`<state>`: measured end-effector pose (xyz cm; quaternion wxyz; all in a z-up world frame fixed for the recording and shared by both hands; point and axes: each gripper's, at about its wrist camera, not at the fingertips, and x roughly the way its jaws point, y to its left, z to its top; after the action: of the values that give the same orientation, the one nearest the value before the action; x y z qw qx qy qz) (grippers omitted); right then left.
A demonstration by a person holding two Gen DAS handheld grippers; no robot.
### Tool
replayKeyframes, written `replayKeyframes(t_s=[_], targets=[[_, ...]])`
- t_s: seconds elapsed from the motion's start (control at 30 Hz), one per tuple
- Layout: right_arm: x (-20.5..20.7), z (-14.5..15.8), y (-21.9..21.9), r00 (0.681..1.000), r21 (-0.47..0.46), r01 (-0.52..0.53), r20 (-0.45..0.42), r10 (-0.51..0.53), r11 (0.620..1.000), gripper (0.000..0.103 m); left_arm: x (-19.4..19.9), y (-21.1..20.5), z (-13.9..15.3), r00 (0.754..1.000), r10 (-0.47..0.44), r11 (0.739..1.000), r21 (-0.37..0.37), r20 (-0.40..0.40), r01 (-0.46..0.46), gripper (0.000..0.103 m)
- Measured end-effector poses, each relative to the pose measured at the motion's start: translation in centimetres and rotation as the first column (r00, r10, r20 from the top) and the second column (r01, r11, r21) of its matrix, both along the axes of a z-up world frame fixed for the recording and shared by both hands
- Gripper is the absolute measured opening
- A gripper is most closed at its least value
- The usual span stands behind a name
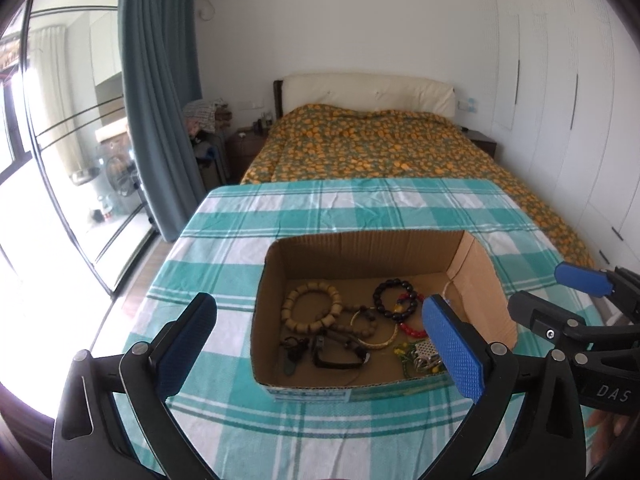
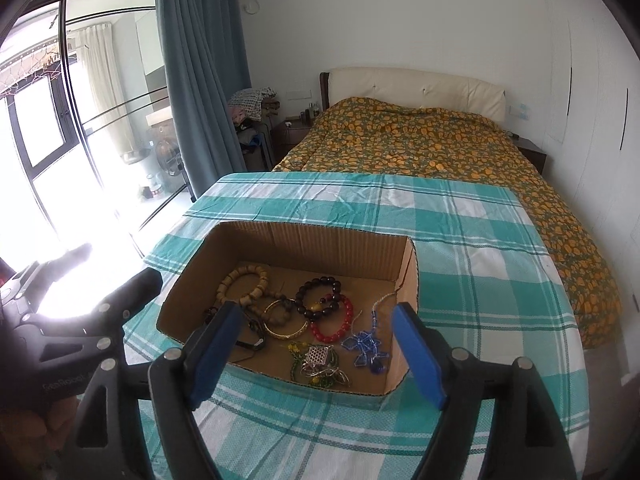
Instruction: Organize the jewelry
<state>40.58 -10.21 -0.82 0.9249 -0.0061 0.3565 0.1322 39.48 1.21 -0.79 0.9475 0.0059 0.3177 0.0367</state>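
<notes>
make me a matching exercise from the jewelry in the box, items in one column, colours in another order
Items
1. chunky bead bracelet at the far left of the cardboard box
2. bangle
3. glass pendant necklace
4. translucent bead bracelet

Colours
A. blue
B. red
C. tan
D. gold

Pairs: 1-C, 2-D, 3-A, 4-B

Materials and finish, as observed

Cardboard box (image 2: pixel 280 240): matt corrugated paper. Bench cloth (image 2: pixel 460 280): woven checked cotton. Bangle (image 2: pixel 286 330): glossy gold metal. Tan bracelet (image 1: pixel 310 306): matt wooden beads.
</notes>
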Motion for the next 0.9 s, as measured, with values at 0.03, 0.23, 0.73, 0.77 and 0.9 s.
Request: replayKeyframes(t_s=[0.03, 0.23, 0.73, 0.77, 0.9], targets=[[-0.2, 0.1, 0.1, 1.000, -0.007, -0.004, -0.004, 0.004, 1.000, 0.080, 0.0, 0.1, -0.1, 1.000, 0.004, 1.000, -0.003, -0.012, -0.004, 0.102], [-1.3, 0.5, 0.3, 1.000, -0.031, -0.002, -0.016, 0.001, 1.000, 0.080, -0.9, -0.1, -0.3, 0.999, 0.015, 1.000, 0.022, -0.044, -0.014, 0.103], [-2.5, 1.9, 0.7, 1.000, -0.037, -0.018, -0.006, 0.018, 0.999, 0.080, -2.4, -0.3, 1.4, 1.000, -0.005, 1.000, 0.018, -0.021, 0.005, 0.103], [-2.6, 1.9, 0.8, 1.000, -0.037, -0.021, -0.005, 0.021, 0.999, 0.080, -2.5, -0.2, 1.4, 1.000, 0.000, 1.000, 0.021, -0.021, 0.001, 0.103], [-3.1, 2.1, 1.0, 0.999, -0.043, -0.032, -0.006, 0.032, 0.999, 0.080, -2.7, 0.0, 1.6, 1.000, 0.010, 1.000, 0.018, -0.021, -0.010, 0.103]])
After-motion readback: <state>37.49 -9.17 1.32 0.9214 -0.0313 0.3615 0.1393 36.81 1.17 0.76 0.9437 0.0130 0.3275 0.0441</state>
